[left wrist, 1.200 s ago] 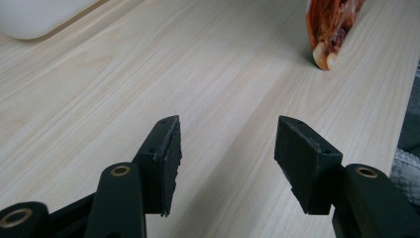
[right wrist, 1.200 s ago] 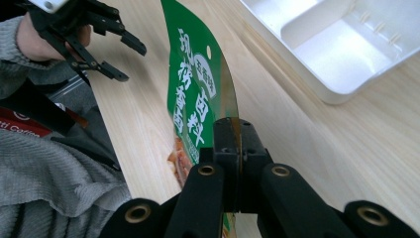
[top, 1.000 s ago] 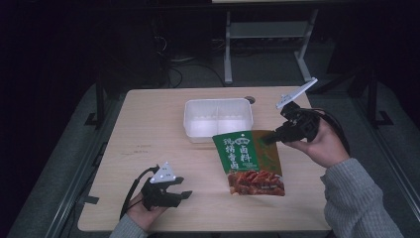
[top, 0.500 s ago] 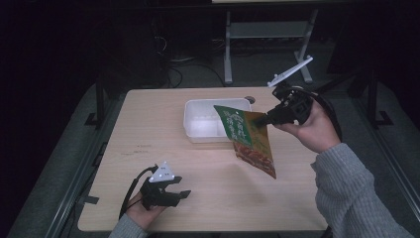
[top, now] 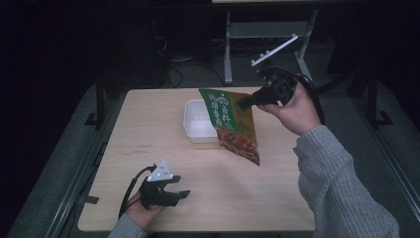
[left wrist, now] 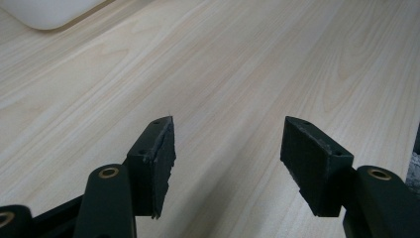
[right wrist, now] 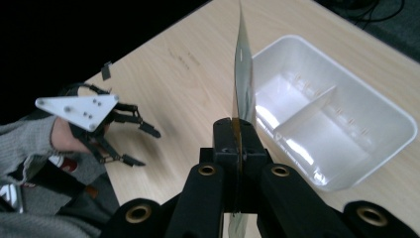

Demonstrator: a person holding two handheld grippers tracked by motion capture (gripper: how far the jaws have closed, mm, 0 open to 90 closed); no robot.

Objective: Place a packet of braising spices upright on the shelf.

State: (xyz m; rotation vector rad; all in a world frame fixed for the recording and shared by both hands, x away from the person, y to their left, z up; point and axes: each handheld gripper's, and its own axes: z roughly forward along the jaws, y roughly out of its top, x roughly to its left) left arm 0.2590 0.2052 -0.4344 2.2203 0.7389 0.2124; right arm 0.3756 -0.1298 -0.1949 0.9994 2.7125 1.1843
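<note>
Right gripper view: my right gripper (right wrist: pixel 236 130) has its jaws clamped on the edge of the pouch (right wrist: pixel 242 64), which stands edge-on to this camera, above the table (right wrist: pixel 188 44). From the high view, the pouch (top: pixel 232 124) hangs tilted in the air from that grip, its top corner at the gripper (top: pixel 252 100), its lower end off the table, partly over the right side of the tray (top: pixel 198 121). My left gripper (top: pixel 182 187) rests near the front left of the table, jaws spread wide with nothing between them; in its own view, bare wood lies between them (left wrist: pixel 225 158).

I judge the lift done and the placing left: the pouch is up but not yet in the tray. The tray (right wrist: pixel 341 124) is white, split by a divider into two compartments, and both look empty.
</note>
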